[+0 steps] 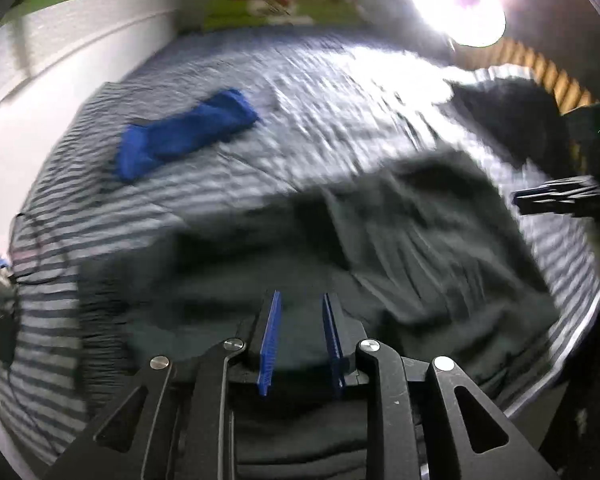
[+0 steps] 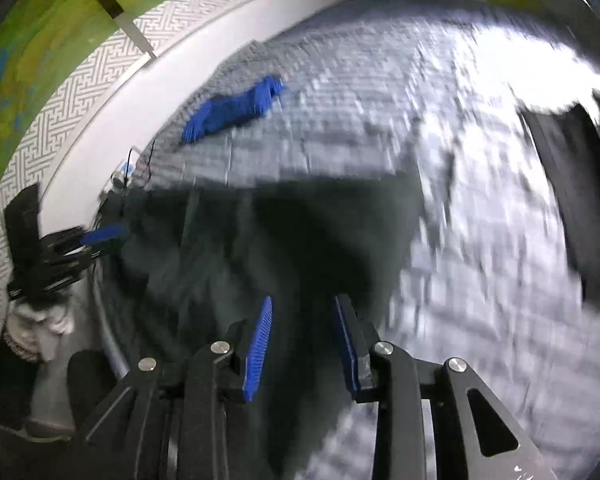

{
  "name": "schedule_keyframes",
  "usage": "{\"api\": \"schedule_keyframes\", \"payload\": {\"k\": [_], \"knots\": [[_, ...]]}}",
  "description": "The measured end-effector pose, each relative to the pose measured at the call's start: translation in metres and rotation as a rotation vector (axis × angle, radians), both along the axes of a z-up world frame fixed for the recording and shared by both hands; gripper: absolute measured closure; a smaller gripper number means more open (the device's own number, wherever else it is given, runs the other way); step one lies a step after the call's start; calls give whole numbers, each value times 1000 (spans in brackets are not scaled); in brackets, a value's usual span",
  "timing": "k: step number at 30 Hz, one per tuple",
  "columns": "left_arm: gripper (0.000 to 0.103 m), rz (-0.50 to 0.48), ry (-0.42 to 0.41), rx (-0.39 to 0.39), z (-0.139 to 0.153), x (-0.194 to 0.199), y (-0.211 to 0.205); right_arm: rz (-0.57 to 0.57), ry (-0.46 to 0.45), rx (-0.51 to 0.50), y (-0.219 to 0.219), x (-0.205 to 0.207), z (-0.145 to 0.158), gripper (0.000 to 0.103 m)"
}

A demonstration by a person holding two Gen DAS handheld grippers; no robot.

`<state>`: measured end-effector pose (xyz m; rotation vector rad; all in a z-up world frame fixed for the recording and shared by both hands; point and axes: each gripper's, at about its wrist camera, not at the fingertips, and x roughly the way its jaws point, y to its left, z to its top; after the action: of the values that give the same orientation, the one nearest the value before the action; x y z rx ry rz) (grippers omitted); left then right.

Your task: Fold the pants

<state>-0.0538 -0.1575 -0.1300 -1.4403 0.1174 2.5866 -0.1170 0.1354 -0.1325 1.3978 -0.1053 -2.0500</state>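
Dark grey pants (image 1: 400, 232) lie crumpled on a striped bed cover (image 1: 320, 88); both views are motion-blurred. My left gripper (image 1: 301, 294) hovers over the near part of the pants, its blue pads (image 1: 270, 336) apart, with cloth showing below the gap and not pinched. The right gripper (image 1: 556, 196) shows at the right edge of this view. In the right wrist view the pants (image 2: 300, 232) fill the middle. My right gripper (image 2: 304, 298) stands open above them, nothing gripped between its pads (image 2: 258, 348). The left gripper (image 2: 100, 236) appears at the left there.
A folded blue cloth (image 1: 184, 136) (image 2: 232, 110) lies farther back on the bed. Another dark garment (image 1: 512, 112) (image 2: 572, 184) lies at the right. A bright lamp (image 1: 456, 0) glares at top right. A white wall (image 1: 60, 60) borders the bed's left side, with a thin cable (image 2: 140, 160).
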Motion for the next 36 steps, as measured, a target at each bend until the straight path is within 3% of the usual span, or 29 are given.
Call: {"api": "schedule_keyframes", "payload": {"k": [2, 4, 5, 6, 7, 9, 13, 15, 18, 23, 26, 29, 31, 33, 36], "knots": [[80, 0, -41, -15, -20, -4, 11, -13, -50, -6, 10, 28, -12, 73], [79, 15, -62, -99, -37, -7, 17, -17, -107, -24, 15, 52, -26, 71], [77, 25, -75, -127, -44, -7, 17, -22, -131, -24, 16, 63, -33, 71], [69, 35, -83, -142, -48, -8, 13, -22, -146, -14, 15, 70, -40, 71], [55, 59, -80, -149, -49, -8, 9, -21, -153, 15, 12, 77, -46, 71], [46, 144, -79, -165, -43, -7, -7, -11, -114, 30, 12, 88, -46, 71], [46, 218, -25, -98, -7, 12, -22, -1, -110, -6, 21, 87, -32, 71], [45, 187, 18, -43, 12, 27, -3, -34, -90, -48, 31, 76, -21, 70], [36, 58, 39, -1, 23, 41, 58, -106, -74, -113, 49, 58, -11, 70], [30, -152, -44, 70, 2, 48, 184, -193, -40, -160, 71, 38, -9, 64], [30, -218, -75, 13, -18, 46, 241, -259, -40, -232, 87, 32, -17, 58], [30, -246, -115, -34, -38, 38, 275, -305, -59, -282, 101, 27, -35, 58], [30, -234, -115, -98, -48, 35, 284, -316, -89, -294, 109, 24, -47, 58], [31, -220, -129, -106, -55, 33, 285, -313, -98, -297, 113, 19, -51, 58], [45, -209, -131, -83, -55, 34, 281, -300, -105, -320, 109, 10, -50, 58]]}}
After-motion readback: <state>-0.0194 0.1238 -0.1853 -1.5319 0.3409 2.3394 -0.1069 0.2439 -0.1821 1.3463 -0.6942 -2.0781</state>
